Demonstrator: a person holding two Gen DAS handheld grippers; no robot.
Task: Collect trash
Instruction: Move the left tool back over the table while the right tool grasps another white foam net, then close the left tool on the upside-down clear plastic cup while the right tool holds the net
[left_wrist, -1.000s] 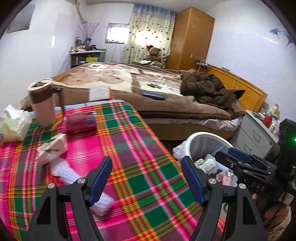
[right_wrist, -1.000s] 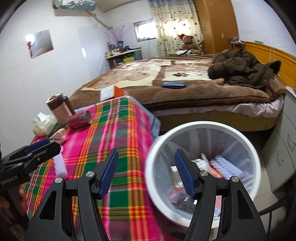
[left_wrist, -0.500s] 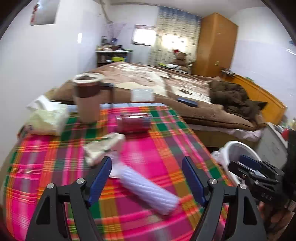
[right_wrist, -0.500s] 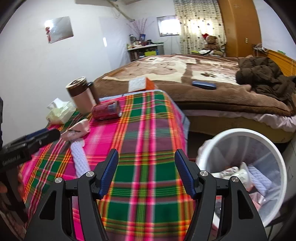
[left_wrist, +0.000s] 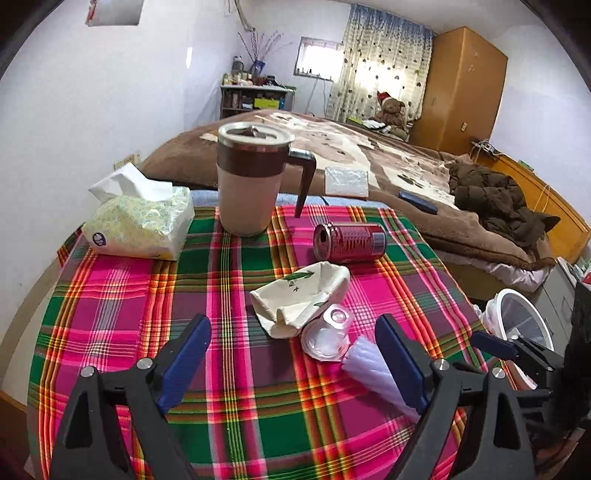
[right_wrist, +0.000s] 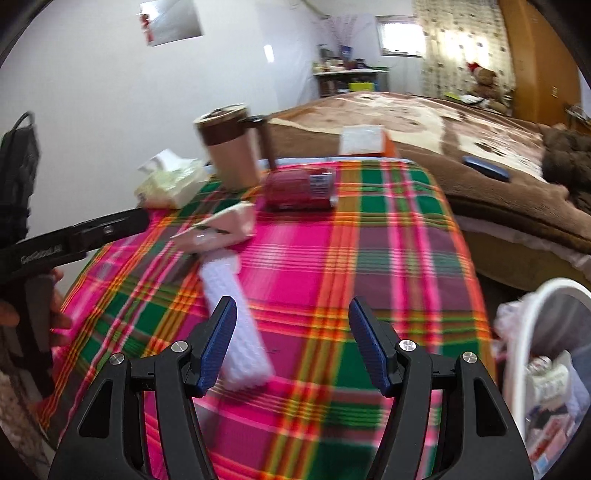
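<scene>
Tablecloth (left_wrist: 229, 280) now fills view; left gripper (left_wrist: 295, 354) widened.

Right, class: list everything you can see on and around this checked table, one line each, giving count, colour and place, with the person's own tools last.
Tablecloth: one, pink-green check, covers the table.
Mug: one, beige and brown, lidded, upright at the far edge.
Tissue pack: one, pale yellow, far left.
Can: one, red, on its side, right of the mug.
Paper wrapper: one, cream, crumpled, centre.
Plastic cup: one, clear, on its side, beside the wrapper.
Ribbed tube: one, white, near the right edge.
Bin: one, white, on the floor to the right, holding rubbish.
Bed: one, brown blanket, behind.
Left gripper: jaws open, empty.
Right gripper: jaws open, empty.
</scene>
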